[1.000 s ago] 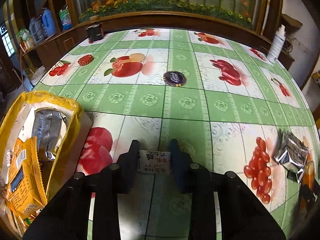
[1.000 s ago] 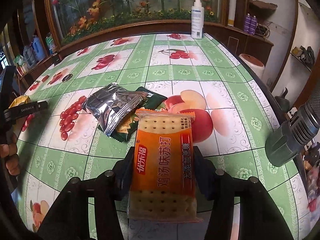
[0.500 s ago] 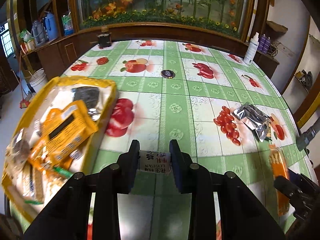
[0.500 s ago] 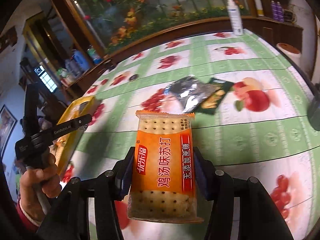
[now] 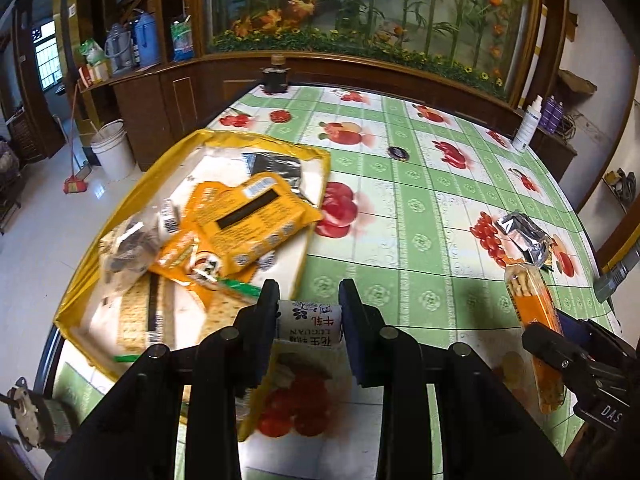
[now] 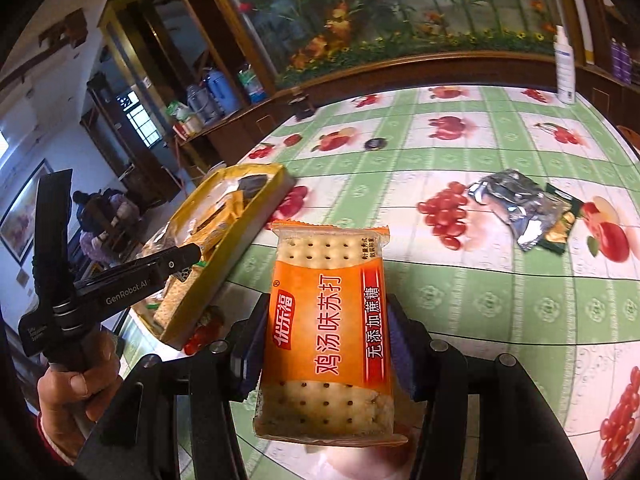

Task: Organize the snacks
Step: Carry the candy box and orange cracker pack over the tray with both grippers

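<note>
Round surface (image 5: 400,248) under a green-and-white fruit-print oilcloth, yellow-rimmed snack-filled tray (image 5: 120,208) at its left edge, crumpled silver foil packet (image 6: 516,208) over a dark green packet (image 6: 560,224), small dark round disc (image 5: 398,153), white bottle (image 6: 565,68) far side

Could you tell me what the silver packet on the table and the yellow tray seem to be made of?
Silver packet: likely metallised foil film, shiny and crinkled, with sharp glints. Yellow tray: probably glossy coated cardboard or thin plastic; its walls bend slightly, so I cannot say which.

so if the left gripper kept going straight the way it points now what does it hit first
Probably the yellow tray of snacks: the left gripper, shut on a small white candy, points down at the tray's near right corner. Depth is unclear, so it could land on the tablecloth just beside it.
</note>
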The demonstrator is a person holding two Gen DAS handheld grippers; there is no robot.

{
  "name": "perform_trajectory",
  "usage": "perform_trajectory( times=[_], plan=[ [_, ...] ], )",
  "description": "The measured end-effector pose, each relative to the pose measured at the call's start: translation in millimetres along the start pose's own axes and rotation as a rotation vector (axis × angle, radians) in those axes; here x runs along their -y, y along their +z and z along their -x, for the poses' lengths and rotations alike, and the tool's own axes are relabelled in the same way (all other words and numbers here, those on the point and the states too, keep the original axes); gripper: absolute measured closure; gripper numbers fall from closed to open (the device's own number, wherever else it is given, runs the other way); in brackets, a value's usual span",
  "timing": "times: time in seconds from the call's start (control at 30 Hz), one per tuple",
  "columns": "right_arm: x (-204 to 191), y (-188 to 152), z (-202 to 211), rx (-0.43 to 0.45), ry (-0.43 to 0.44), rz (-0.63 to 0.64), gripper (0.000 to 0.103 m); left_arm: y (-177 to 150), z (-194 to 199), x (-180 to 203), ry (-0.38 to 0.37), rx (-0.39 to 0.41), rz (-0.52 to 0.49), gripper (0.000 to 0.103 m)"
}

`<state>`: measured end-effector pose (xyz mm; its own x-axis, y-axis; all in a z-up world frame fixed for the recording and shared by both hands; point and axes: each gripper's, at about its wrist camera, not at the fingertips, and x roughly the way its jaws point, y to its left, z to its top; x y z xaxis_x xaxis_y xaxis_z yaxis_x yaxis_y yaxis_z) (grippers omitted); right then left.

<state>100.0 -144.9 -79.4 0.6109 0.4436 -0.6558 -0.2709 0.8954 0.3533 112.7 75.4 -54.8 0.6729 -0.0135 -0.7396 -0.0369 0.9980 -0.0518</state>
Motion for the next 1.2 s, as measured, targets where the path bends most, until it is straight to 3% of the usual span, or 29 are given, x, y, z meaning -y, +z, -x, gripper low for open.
perform_trajectory(
  times=[0.5,0.73,1.2],
  plan=[
    [-72,22,-46,-0.042,0.129,0.095,0.049,0,5,-78,0.071,0.010,0.127,0.075],
    [-104,38,-79,-0.076,0.189,0.127,0.049,3,-11,-99,0.080,-0.023,0.154,0.075],
    [-144,85,-151,-0.090,0.175,0.200,0.049,25,-43,-111,0.084,-0.057,0.166,0.075]
  ],
)
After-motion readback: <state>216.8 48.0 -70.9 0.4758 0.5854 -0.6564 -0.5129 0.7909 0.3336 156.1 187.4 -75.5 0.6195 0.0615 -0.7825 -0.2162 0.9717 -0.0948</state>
